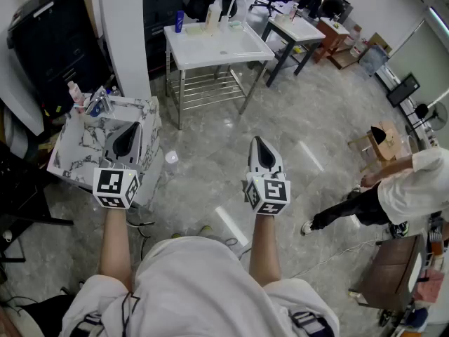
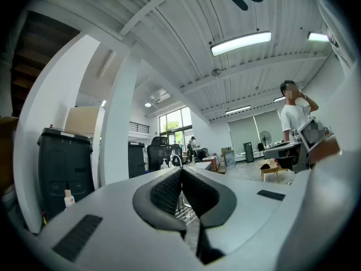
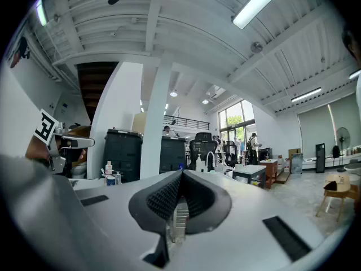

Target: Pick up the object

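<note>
head view: l gripper (image 1: 128, 137) hangs over marble-top stand (image 1: 70, 149), r gripper (image 1: 259, 146) over bare floor. object unclear, prob. one of the small bottles (image 1: 77, 93) at stand's far corner.
left gripper view: jaws closed, empty.
right gripper view: same.
risk: reaching in w/ jaws closed knocks bottles over.

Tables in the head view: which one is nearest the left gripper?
The marble-topped table at the left: the left gripper overlaps its near corner in this view. The white table and the dark-framed table stand farther ahead.
</note>
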The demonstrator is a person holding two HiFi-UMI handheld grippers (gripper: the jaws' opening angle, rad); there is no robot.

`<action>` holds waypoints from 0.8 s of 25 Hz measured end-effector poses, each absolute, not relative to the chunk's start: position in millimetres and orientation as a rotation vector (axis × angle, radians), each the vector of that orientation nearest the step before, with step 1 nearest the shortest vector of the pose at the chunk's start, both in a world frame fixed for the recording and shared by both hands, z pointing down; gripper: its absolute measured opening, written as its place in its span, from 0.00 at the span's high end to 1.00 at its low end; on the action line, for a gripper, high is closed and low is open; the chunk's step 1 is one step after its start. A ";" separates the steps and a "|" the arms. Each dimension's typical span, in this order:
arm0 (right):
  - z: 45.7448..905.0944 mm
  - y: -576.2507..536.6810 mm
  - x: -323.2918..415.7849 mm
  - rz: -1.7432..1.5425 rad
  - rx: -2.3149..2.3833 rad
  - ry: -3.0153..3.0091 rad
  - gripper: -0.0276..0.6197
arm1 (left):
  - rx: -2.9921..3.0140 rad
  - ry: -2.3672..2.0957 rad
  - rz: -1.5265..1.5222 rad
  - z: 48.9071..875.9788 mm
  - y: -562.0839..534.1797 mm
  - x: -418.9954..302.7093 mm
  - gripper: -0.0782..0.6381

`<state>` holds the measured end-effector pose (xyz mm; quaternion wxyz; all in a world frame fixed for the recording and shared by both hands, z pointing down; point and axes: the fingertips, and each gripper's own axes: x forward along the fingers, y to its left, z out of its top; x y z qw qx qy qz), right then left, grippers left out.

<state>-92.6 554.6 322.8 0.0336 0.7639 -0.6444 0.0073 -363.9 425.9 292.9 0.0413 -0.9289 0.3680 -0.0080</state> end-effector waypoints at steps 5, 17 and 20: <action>319.8 552.6 -89.5 0.025 2.368 -1.999 0.95 | -2.833 1.116 -0.019 290.9 425.9 -360.3 0.86; 312.5 560.2 -95.5 -0.030 2.393 -1.998 0.95 | -2.835 1.104 -0.015 288.1 436.4 -360.7 0.86; 316.5 562.3 -97.1 -0.031 2.389 -1.993 0.94 | -2.839 1.099 -0.018 291.8 439.8 -359.5 0.86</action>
